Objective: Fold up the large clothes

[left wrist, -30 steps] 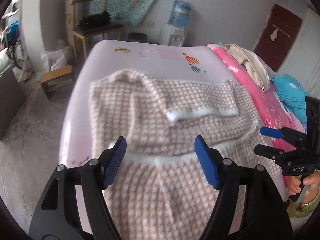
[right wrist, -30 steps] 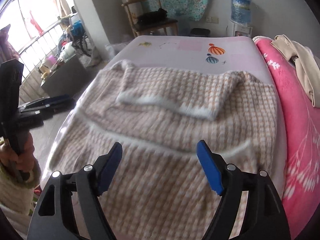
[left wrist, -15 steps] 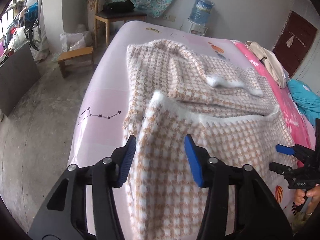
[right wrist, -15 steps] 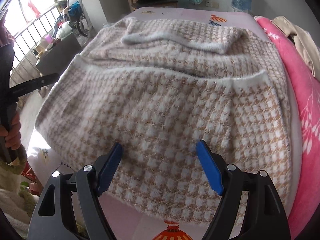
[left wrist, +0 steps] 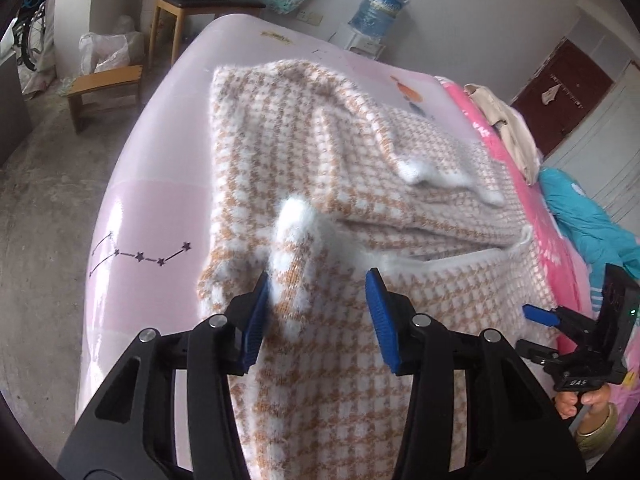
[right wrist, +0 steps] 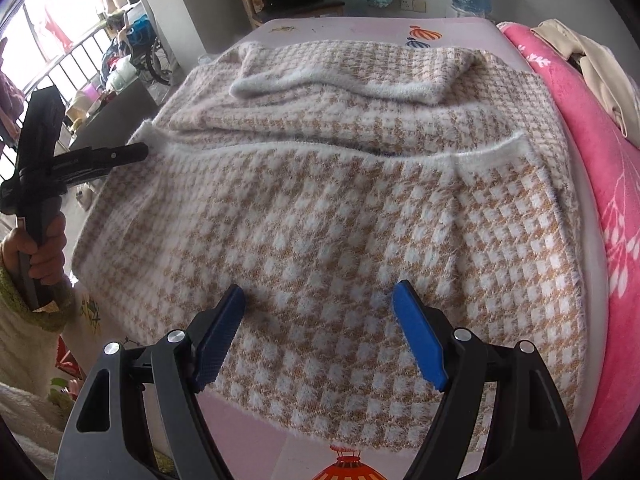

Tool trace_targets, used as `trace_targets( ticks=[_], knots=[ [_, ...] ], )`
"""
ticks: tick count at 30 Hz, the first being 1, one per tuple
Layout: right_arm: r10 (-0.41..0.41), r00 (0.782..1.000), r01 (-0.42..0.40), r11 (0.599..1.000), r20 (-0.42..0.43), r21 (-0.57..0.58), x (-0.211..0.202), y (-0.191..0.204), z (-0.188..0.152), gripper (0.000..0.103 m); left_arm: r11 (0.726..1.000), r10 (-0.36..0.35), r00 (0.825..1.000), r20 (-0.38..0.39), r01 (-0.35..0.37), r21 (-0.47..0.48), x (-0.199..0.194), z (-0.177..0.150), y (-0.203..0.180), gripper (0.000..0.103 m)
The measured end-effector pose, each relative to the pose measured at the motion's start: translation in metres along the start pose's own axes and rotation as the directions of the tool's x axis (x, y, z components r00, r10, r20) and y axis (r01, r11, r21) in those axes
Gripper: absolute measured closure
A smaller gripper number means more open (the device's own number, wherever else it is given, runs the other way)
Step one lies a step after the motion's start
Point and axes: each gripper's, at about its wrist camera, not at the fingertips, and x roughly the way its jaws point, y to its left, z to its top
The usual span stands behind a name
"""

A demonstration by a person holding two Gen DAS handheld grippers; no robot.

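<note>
Fuzzy houndstooth sweater [right wrist: 340,208] lies spread on the bed [left wrist: 160,200], its raised white-edged corner between the left gripper [left wrist: 316,312], whose jaws have just been closing, while the right gripper [right wrist: 320,336] hovers released.

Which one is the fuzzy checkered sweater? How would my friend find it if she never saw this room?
Look at the big bed with the pale pink sheet in the middle of the room. Spread across most of it lies the sweater, partly folded. It is the only thing with small tan and white checks and fluffy white edges; the blanket beside it is bright pink.
</note>
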Motion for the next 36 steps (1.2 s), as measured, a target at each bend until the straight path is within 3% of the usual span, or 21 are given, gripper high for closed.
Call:
trace_targets(
  ticks=[6, 15, 18, 36],
  knots=[
    [-0.006, 1.000, 0.006, 1.000, 0.020, 0.017, -0.004, -0.002, 0.004, 0.028, 0.995, 0.095, 0.995, -0.011, -0.095, 0.025, 0.006, -0.006, -0.006, 0.063],
    [0.021, 0.999, -0.023, 0.999, 0.036, 0.044, -0.010, -0.005, 0.010, 0.027, 0.962, 0.247, 0.969, -0.012, -0.244, 0.120, 0.013, -0.010, -0.025, 0.065],
    [0.029, 0.999, -0.031, 0.998, 0.043, 0.051, -0.012, -0.004, 0.010, 0.022, 0.960, 0.256, 0.967, -0.011, -0.253, 0.122, 0.014, -0.010, -0.026, 0.065],
    [0.021, 0.999, -0.023, 0.999, 0.048, 0.036, -0.016, 0.003, 0.008, 0.022, 0.952, 0.284, 0.959, -0.015, -0.280, 0.127, 0.018, -0.010, -0.029, 0.065]
  ],
)
